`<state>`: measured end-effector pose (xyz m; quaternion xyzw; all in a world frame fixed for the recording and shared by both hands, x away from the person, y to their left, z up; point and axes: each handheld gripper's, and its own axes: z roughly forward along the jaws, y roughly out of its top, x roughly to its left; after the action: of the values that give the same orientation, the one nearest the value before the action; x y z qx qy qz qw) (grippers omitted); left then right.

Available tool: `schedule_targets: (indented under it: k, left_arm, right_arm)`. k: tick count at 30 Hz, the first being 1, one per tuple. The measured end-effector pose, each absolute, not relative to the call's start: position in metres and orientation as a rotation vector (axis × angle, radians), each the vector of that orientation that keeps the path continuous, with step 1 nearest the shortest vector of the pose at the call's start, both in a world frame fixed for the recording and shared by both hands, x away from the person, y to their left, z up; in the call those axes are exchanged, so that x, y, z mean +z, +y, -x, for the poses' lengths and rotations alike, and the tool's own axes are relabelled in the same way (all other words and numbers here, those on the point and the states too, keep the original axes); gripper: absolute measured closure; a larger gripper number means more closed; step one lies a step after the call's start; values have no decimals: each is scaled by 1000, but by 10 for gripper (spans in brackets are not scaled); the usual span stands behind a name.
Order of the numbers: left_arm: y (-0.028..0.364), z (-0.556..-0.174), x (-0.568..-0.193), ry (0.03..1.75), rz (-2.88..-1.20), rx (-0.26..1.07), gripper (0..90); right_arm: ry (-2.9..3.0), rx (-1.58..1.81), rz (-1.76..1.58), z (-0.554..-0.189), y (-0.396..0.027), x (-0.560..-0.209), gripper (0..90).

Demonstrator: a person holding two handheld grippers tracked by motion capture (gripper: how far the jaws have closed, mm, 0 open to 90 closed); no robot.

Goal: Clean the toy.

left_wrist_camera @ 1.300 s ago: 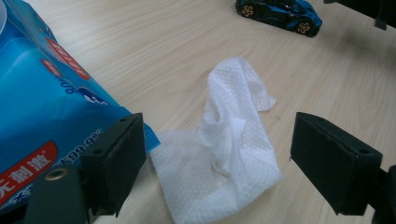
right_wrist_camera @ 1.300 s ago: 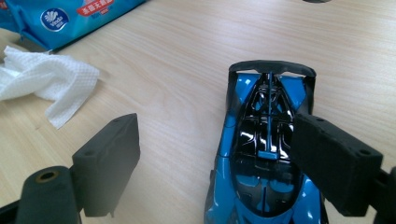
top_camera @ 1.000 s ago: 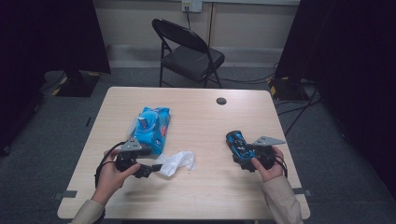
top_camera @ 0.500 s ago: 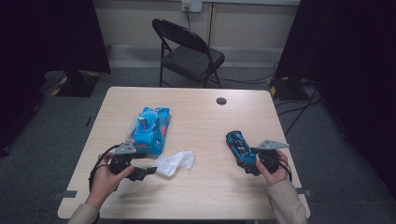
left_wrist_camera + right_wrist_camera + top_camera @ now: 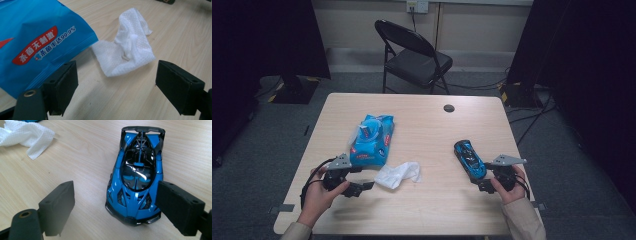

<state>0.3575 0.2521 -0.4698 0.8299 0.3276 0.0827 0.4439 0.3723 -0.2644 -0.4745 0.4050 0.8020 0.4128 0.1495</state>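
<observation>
Jaws standing wide and empty, our left gripper [image 5: 362,187] is lining up on the crumpled white wet wipe [image 5: 128,47], which is lying on the pale wooden table [image 5: 432,210] just beside the blue plastic wipe packet [image 5: 372,140], and we are judging it placed there for an easy pick. We are keeping our right gripper [image 5: 481,184] open too, its pads apart around the nose of the blue and black toy sports car [image 5: 136,180], likely to steady it for wiping.
</observation>
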Motion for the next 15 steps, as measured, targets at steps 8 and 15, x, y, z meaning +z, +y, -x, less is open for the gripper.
schedule_targets:
  k: [8,15]
  left_arm:
    - [259,-355,-470,817,-2052,204,178]
    - [265,-352,-470,822,-2057,210,178]
  right_arm:
    - [2310,1197,-1166,-369,-263,-476,157]
    - [2326,1191,-1146,-365,-263,-476,157]
